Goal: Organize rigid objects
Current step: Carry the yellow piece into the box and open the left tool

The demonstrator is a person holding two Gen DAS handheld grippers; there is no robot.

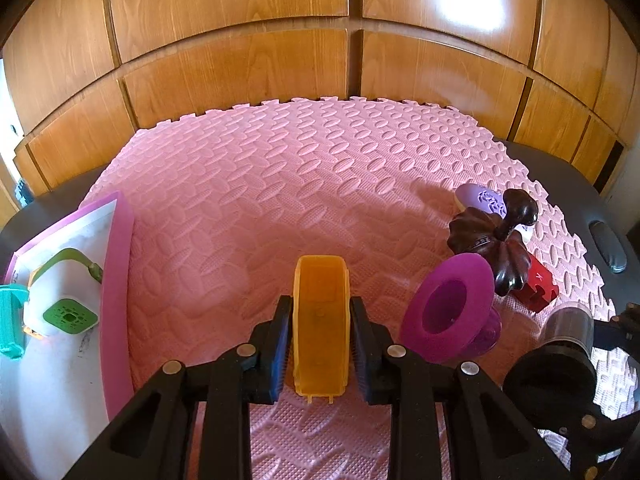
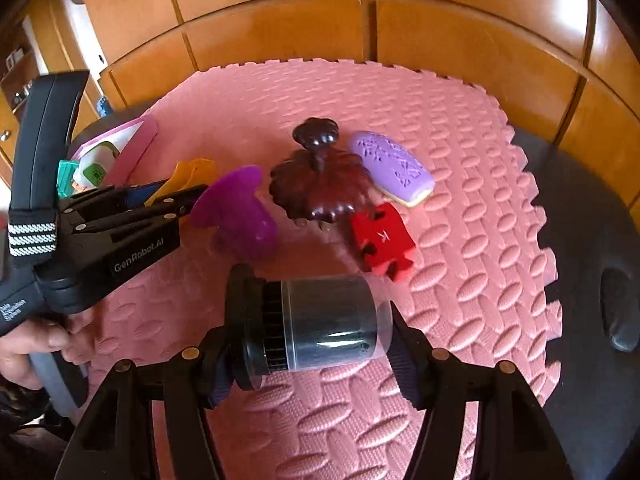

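Note:
My left gripper (image 1: 320,344) is shut on an orange plastic trough-shaped piece (image 1: 320,320), held above the pink foam mat (image 1: 260,200). My right gripper (image 2: 310,356) is shut on a clear jar with a black lid (image 2: 320,324), lying sideways between the pads. The same jar (image 1: 560,344) shows at the right edge of the left wrist view. On the mat lie a purple funnel-shaped cup (image 2: 240,208), a dark brown carved wooden piece (image 2: 320,184), a lilac embossed case (image 2: 392,168) and a red puzzle block (image 2: 382,240).
A pink-rimmed white tray (image 1: 116,280) at the mat's left edge holds a white-and-green device (image 1: 64,300) and a teal item (image 1: 10,320). Wooden cabinet doors (image 1: 240,60) stand behind. A person's hand (image 2: 36,340) grips the left gripper's handle. The dark table (image 2: 580,240) extends right.

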